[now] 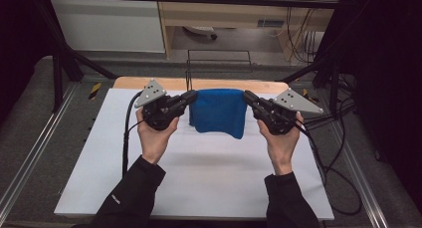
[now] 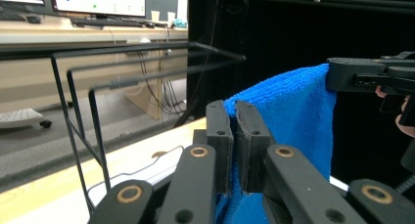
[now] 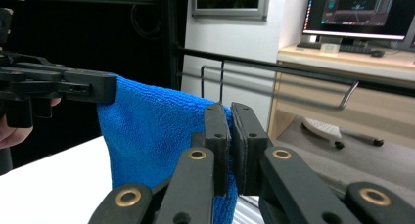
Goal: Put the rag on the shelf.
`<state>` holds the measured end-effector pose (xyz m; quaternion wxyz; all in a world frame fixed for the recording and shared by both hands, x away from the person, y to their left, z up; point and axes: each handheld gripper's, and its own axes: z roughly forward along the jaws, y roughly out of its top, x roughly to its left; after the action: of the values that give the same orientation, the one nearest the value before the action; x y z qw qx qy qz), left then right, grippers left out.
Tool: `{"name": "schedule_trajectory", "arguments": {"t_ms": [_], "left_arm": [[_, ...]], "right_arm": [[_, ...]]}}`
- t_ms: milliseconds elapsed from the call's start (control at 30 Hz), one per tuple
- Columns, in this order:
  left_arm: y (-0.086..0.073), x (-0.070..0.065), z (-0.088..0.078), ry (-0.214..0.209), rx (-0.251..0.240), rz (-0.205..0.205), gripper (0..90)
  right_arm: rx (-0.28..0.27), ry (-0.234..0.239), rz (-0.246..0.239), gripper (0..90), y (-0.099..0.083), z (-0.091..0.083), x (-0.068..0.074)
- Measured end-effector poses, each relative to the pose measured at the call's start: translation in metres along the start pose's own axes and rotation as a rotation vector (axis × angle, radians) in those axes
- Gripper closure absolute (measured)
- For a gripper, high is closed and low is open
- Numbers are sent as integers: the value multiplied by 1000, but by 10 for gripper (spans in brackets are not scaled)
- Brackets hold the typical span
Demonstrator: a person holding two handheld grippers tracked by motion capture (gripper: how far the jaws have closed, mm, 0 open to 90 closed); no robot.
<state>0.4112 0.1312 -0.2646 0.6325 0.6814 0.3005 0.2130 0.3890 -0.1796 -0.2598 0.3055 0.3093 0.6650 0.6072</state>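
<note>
High view: the blue towel (image 1: 219, 112) is hanging above the white table (image 1: 199, 173), left gripper (image 1: 191, 95) pinching its 9 o'clock corner, right gripper (image 1: 246, 95) its 3 o'clock corner. Left gripper view: jaws are clamping towel edge — wire rack (image 2: 98, 87) at 10 o'clock. Right gripper view: jaws are likewise clamping cloth.

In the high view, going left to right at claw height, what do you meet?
Left claw → blue towel held up between them → right claw.
</note>
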Motion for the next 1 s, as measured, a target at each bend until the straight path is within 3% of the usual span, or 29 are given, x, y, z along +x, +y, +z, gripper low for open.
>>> {"name": "schedule_trajectory", "arguments": {"t_ms": [833,1000], "left_arm": [[64,2,11,41,-145,35,856],[75,3,12,49,-150,56,856]], "right_arm": [[-124,-46,-43,868,62,10,-11],[-137,-52,-46,868,74,13,-13]]}}
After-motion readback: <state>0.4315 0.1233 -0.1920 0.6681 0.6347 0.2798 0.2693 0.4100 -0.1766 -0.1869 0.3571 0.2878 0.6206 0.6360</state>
